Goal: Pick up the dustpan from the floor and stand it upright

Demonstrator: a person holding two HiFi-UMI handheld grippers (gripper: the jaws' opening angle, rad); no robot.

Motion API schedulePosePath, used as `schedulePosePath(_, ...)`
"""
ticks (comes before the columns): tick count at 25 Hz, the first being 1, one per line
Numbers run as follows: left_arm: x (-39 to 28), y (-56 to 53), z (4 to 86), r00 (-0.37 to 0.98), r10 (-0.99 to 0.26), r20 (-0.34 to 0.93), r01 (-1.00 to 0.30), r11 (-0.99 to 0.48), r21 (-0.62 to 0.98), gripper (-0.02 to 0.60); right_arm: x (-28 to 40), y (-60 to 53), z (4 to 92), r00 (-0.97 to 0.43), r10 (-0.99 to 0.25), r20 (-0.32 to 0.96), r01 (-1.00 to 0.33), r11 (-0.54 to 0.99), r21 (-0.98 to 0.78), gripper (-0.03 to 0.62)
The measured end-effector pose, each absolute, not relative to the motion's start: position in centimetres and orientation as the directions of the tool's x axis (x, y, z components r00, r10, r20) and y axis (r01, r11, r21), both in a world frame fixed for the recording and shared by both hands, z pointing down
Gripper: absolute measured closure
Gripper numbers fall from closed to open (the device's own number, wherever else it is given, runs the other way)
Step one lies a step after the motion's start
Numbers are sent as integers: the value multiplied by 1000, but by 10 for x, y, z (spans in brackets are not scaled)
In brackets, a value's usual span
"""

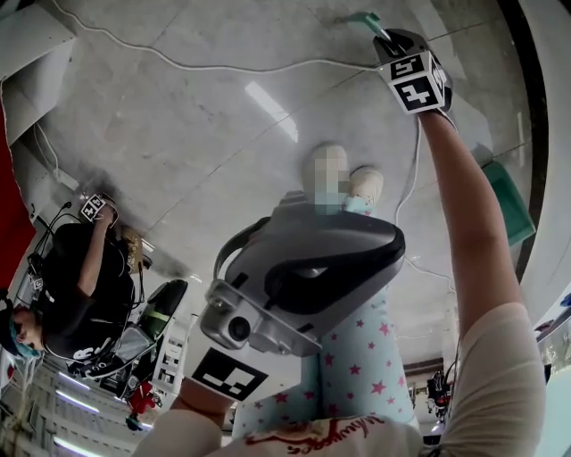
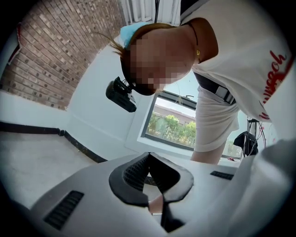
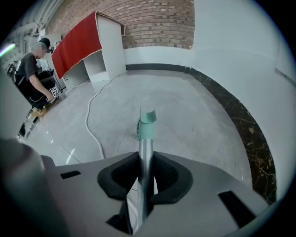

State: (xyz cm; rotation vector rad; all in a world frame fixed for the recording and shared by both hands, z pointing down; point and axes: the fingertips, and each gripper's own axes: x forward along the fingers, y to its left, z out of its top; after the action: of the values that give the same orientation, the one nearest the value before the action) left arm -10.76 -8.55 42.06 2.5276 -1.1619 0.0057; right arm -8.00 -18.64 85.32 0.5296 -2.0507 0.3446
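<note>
In the right gripper view, the dustpan's metal handle with its teal end cap runs straight between the black pads of my right gripper, which is shut on it. In the head view, that gripper is far out at the top right, low over the floor, with the teal cap sticking out beyond it. The teal pan shows by my right forearm. My left gripper hangs close under the head camera; its jaws are shut with nothing between them and point up at me.
A white cable snakes over the pale tiled floor. My shoes stand near the middle. Another person works beside equipment at the left. A red-draped white cabinet stands by the brick wall; a dark skirting band edges the floor.
</note>
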Motion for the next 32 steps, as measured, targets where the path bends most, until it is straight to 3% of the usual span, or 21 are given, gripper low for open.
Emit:
schedulePosePath(6, -101, -86, 408, 663, -734, 146, -734, -600, 319, 561, -78, -183, 826, -463, -251, 850, -495, 869, -14, 505)
schedulePosePath(16, -50, -108, 308, 731, -678, 76, -667, -686, 292, 562, -14, -214, 670, -512, -435, 741, -619, 785, 33, 505)
schedulePosePath(32, 67, -81, 197, 919, -390, 60, -392, -884, 255, 563, 103, -181, 442, -507, -679, 531, -766, 637, 84, 505)
